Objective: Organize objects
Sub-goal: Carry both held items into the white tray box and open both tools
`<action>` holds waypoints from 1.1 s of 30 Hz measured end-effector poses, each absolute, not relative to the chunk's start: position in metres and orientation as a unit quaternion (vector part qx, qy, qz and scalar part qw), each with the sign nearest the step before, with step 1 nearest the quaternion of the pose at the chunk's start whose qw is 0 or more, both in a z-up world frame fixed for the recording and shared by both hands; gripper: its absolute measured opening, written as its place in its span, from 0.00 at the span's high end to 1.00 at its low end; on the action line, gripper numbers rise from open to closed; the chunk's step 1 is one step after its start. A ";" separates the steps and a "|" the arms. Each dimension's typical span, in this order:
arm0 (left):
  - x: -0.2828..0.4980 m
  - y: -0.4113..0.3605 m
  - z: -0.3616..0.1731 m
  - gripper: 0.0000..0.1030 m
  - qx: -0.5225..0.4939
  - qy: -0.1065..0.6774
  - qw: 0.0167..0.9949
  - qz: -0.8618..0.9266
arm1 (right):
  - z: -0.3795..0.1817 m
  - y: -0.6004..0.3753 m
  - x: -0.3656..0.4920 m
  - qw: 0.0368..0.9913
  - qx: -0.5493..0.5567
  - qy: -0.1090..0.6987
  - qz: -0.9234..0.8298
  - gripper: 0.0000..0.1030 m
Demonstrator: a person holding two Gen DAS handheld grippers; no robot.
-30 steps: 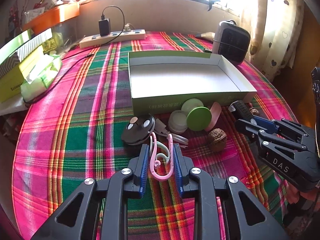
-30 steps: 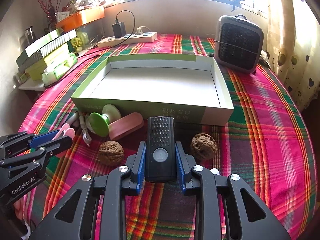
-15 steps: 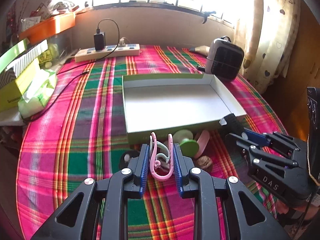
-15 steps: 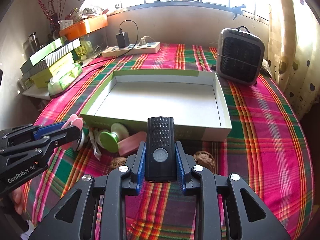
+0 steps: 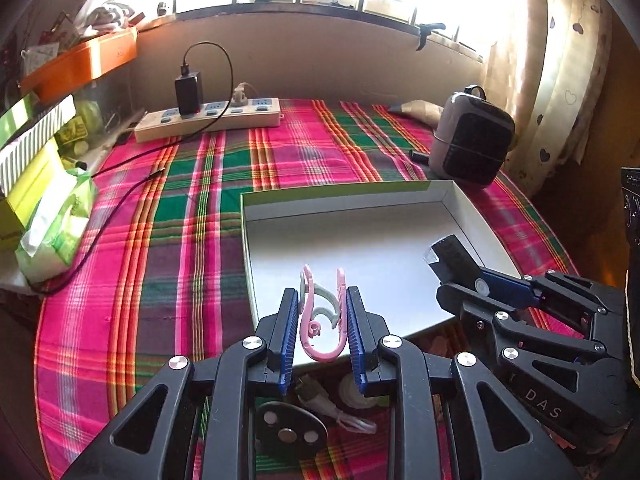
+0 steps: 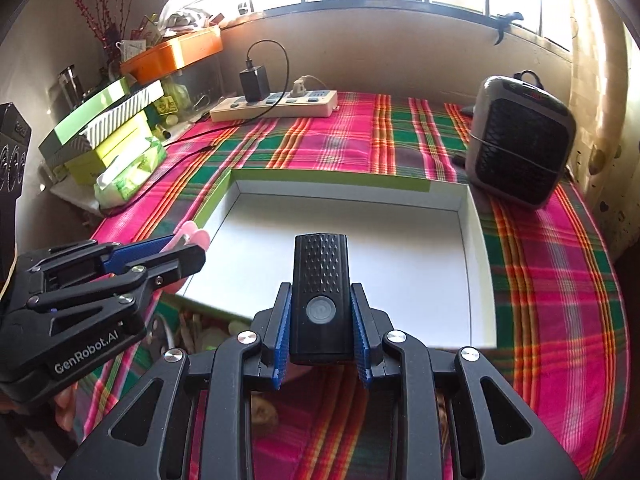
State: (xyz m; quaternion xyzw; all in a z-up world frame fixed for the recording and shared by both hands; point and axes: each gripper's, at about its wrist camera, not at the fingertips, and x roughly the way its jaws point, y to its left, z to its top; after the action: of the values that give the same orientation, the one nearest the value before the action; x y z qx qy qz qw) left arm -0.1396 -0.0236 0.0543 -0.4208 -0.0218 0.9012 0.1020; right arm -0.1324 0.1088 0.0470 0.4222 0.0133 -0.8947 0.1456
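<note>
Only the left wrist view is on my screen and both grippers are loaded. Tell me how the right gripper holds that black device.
Observer: The right gripper is shut on the black device, one blue pad on each long side, its round button facing the camera.
Operator: Say what lies behind it.
Observer: From the right wrist, the device overlaps the white tray floor, near the tray's front wall.
Operator: Report anything loose underneath.
Observer: A walnut lies on the plaid cloth below the gripper frame, outside the tray.
</note>
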 end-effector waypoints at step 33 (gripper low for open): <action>-0.230 -0.022 0.022 0.79 -0.459 0.003 0.093 0.884 | 0.010 0.087 -0.228 0.127 0.475 0.032 -0.870 0.72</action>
State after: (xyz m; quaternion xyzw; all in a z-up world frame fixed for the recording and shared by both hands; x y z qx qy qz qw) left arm -0.2299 -0.0217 0.0218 -0.4586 0.0033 0.8838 0.0927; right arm -0.2277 0.0870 0.0104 0.4747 0.0316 -0.8704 0.1268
